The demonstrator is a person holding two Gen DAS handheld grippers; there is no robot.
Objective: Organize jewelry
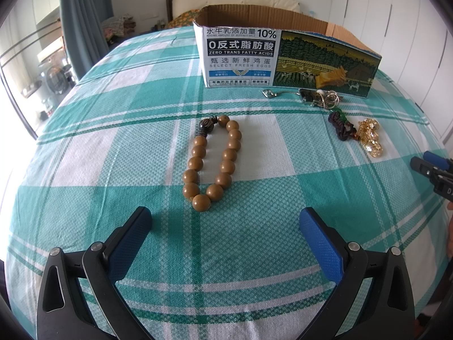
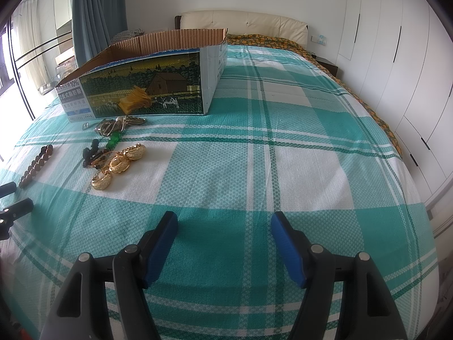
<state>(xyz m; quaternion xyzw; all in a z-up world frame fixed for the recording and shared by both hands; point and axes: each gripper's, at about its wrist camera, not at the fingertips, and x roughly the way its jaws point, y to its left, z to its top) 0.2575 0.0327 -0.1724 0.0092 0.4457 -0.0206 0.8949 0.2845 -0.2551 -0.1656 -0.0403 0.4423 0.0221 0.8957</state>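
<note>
our left gripper point(image 1: 225, 221) hangs over the checked bedsheet point(image 1: 113, 147), jaws spread with nothing between them; just past its tips lies the bead bracelet point(image 1: 213, 160). our right gripper point(image 2: 224, 223) is spread and empty too, above bare sheet. ahead and to its left we see the gold earrings point(image 2: 119, 165) touching a dark cord charm point(image 2: 92, 153), then a tangle of silver pieces point(image 2: 113, 124) against the open cardboard box point(image 2: 144, 90).

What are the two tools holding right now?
Nothing. The left tool and the right tool both stand open over the bedspread. The beads lie untouched ahead of the left one.
</note>
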